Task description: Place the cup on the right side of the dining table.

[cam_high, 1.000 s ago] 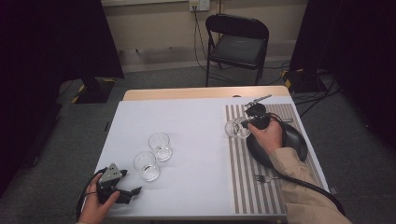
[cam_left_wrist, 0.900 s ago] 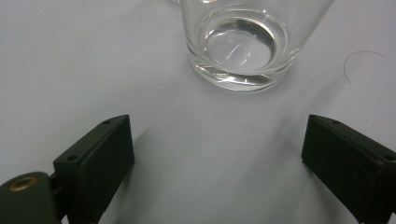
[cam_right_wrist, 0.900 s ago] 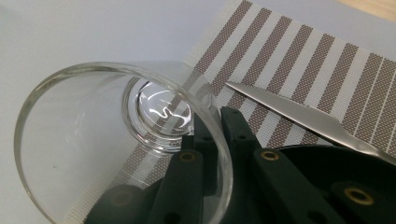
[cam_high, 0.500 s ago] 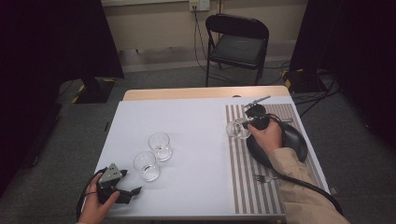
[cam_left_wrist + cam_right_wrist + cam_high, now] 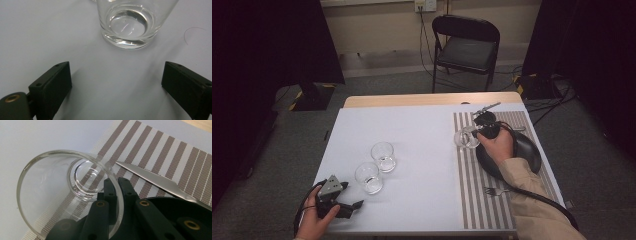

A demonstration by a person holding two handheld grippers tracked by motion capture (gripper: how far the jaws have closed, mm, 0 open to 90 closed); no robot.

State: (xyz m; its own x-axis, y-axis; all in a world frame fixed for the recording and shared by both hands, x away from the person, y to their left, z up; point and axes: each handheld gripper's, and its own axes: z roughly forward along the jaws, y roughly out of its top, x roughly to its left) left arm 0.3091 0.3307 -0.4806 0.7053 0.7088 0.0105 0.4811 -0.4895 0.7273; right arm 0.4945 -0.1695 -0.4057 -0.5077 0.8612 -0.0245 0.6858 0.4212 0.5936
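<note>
While the glass (image 5: pixel 67 195) is pinched by its rim over the striped placemat (image 5: pixel 512 200), beside the black plate (image 5: pixel 527 150), the right gripper (image 5: pixel 479 131) is clamped on it; setting down seems due next; the left gripper (image 5: pixel 117 87) is held agape before another glass (image 5: pixel 130 25), ungrasped.

My right gripper (image 5: pixel 479 131) holds a glass (image 5: pixel 465 138) at the left edge of the striped placemat (image 5: pixel 492 200), beside a black plate (image 5: pixel 524 150). A fork (image 5: pixel 494 190) lies nearer me. My left gripper (image 5: pixel 354 205) rests near two upright glasses (image 5: pixel 375 168).
</note>
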